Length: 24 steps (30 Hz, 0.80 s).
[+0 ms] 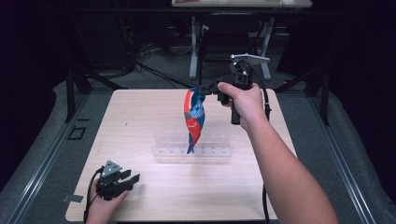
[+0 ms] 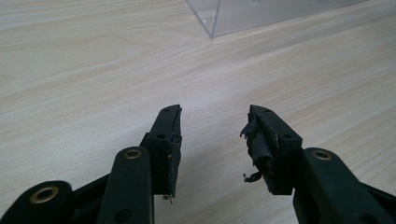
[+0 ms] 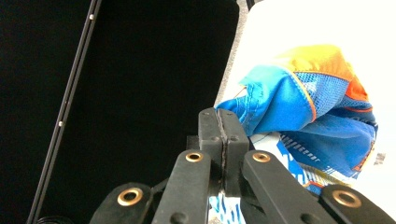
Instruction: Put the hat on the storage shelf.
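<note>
Currently right gripper (image 1: 204, 88) fingers clenched on top edge of cloth (image 1: 194, 119), hung above clear rack (image 1: 191, 145). Judged light, soft, floppy; edge hold best. Left gripper (image 1: 132, 178) released, low over tabletop (image 1: 140, 121).

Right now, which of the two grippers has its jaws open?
The left gripper, resting low on the table near the front edge, jaws apart and empty. The right gripper is raised, jaws shut on the blue and red cloth.
</note>
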Tool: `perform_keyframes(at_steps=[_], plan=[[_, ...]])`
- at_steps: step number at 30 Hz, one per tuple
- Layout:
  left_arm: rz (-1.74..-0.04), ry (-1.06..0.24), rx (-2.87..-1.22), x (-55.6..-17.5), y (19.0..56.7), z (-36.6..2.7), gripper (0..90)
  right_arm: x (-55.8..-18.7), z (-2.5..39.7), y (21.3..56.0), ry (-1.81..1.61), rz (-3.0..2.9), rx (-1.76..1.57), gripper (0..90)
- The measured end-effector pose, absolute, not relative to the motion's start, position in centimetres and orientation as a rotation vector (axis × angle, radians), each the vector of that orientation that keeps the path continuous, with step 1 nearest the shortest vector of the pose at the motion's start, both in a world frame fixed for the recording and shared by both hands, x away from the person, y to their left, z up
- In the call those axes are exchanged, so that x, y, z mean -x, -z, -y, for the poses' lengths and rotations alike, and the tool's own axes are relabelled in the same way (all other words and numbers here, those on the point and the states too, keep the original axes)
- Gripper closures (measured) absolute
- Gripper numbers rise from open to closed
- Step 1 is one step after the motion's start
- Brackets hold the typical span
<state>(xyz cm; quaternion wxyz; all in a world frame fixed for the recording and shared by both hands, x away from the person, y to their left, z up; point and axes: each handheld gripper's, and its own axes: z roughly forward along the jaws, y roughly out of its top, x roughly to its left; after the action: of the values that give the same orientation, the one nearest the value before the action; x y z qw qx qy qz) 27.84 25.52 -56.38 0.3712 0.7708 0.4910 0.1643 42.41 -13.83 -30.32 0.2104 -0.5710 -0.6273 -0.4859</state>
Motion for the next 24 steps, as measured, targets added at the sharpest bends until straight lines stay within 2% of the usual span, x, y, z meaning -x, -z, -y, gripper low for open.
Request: perform_keyframes(at_steps=[12,24], plan=[[-1.168,-0.446,-1.947,-27.9,54.5,-23.6,54.8,-42.8,13.5,31.4,1.349,1.729,1.571,90.0],[-0.991,-0.474,-1.933,-29.1,51.4,-19.0,54.7,-42.7,13.4,31.9,1.333,1.743,1.568,90.0]])
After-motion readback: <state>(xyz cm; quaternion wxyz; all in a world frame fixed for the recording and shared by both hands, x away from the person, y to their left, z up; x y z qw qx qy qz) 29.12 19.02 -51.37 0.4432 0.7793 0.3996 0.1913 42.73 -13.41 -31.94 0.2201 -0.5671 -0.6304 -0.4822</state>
